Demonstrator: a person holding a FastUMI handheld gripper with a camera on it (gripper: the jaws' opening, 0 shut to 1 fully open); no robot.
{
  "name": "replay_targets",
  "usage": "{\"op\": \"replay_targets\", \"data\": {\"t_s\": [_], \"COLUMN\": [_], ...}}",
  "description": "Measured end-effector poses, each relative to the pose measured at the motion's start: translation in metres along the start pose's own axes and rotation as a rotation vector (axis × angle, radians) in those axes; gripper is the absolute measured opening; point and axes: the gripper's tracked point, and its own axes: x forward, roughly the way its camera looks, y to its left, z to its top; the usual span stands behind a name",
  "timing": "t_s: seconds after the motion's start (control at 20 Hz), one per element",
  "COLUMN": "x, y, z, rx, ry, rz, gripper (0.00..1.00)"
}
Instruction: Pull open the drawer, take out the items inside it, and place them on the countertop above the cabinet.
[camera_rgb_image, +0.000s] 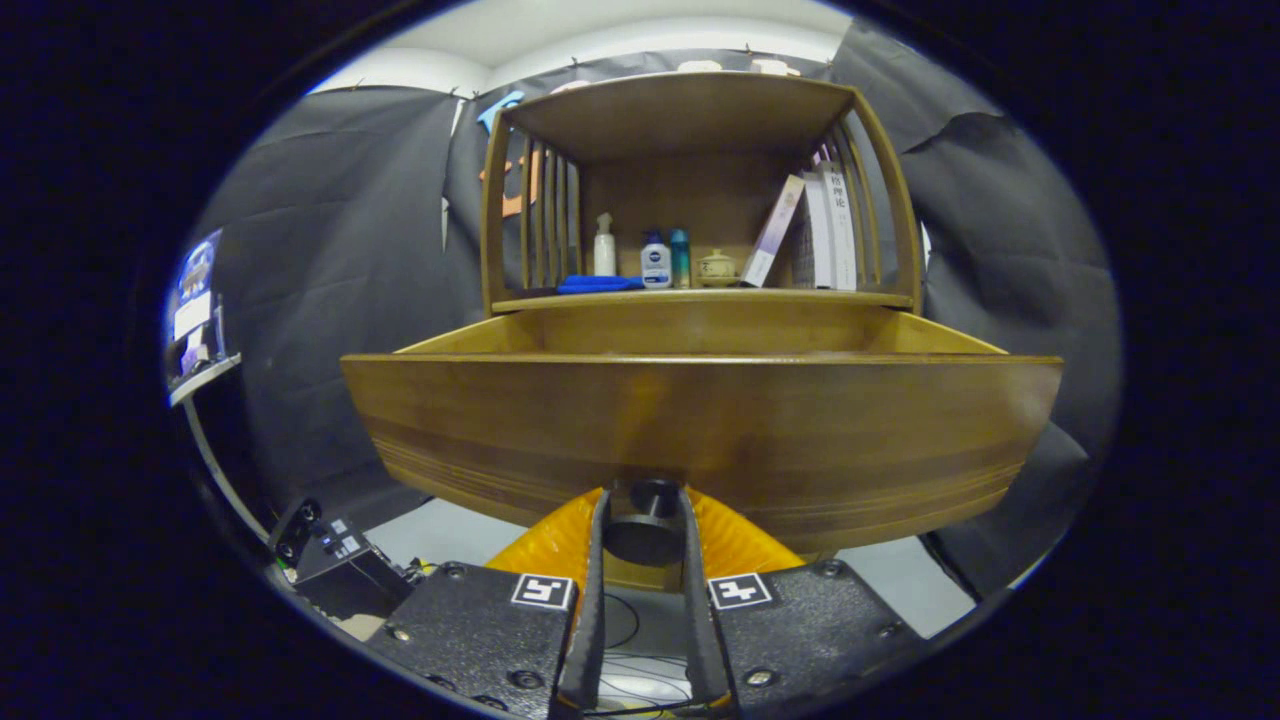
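Fingers of your gripper pinch the drawer's knob from both sides; the drawer stands pulled out at twelve o'clock, below the bottle-and-book countertop.

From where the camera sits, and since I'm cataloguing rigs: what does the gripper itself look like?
The gripper has two blocky bodies with a black, grainy finish, round screws near their corners, and a square black-and-white marker on each. Two thin, flat fingers run forward from them. Thin cables lie below.
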Motion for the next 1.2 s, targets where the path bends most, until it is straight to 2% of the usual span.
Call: {"op": "replay_targets", "data": {"t_s": [0.2, 0.4, 0.7, 0.85, 1.05, 1.2], "x": [0.0, -0.007, -0.039, -0.036, -0.019, 0.001], "y": [0.001, 0.001, 0.022, 0.021, 0.026, 0.029], "z": [-0.002, 0.003, 0.073, 0.095, 0.128, 0.14], "rx": [0.002, 0.0, -0.052, -0.026, 0.032, 0.028], "ry": [0.048, 0.085, -0.002, 0.048, 0.095, 0.168], "rz": [0.011, 0.019, 0.11, 0.107, 0.143, 0.147], "gripper": [0.37, 0.43, 0.5, 0.62, 0.79, 0.83]}}
